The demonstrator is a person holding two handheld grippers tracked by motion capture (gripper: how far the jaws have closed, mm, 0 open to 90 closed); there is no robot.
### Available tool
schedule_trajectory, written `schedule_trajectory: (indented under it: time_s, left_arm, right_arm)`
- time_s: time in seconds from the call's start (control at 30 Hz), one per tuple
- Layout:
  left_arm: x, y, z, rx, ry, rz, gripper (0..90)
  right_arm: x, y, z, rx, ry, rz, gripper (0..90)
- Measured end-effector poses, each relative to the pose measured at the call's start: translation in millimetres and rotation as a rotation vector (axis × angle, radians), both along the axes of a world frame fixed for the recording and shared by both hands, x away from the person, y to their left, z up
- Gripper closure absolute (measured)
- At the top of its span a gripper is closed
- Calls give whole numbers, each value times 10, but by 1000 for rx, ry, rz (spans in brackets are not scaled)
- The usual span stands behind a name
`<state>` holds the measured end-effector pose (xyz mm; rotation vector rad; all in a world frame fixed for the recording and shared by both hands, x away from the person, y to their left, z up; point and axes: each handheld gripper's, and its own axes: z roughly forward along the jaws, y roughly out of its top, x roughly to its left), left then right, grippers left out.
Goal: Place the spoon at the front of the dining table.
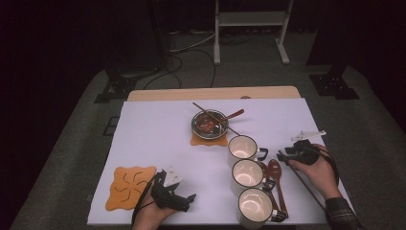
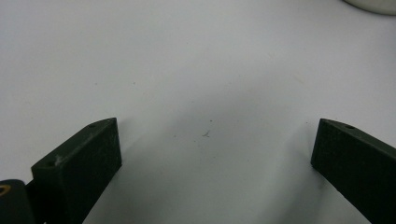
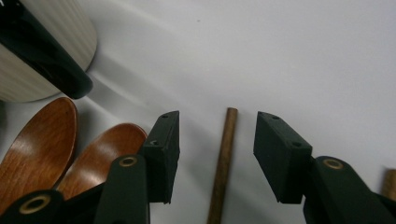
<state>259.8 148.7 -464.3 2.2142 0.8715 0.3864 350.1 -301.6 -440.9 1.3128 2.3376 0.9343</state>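
A thin wooden chopstick [image 3: 223,158] lies flat on the white table cover, and my right gripper [image 3: 215,116] straddles its end with a gap on both sides, open. In the high view that gripper [image 1: 283,156] sits at the table's right side, just right of two wooden spoons [image 1: 275,168], and the chopstick [image 1: 306,186] runs back under the hand. My left gripper [image 1: 188,202] rests near the front edge, left of the mugs. Its jaws stand wide apart over bare cover [image 2: 217,122], with nothing between them.
Three cream mugs [image 1: 247,173] with black handles stand in a row left of the spoons. A metal bowl [image 1: 209,123] holding a chopstick and a spoon sits on an orange mat [image 1: 208,141]. A second orange mat [image 1: 130,187] lies front left. Another stick end [image 3: 388,181] lies beside the right jaw.
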Motion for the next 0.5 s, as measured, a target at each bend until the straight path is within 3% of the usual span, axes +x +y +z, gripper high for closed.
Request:
schedule_trajectory:
  time_s: [0.5]
  left_arm:
    - [-1, -2, -1, -4, 0, 2, 5]
  right_arm:
    - [-272, -248, 39, 9, -22, -49, 497]
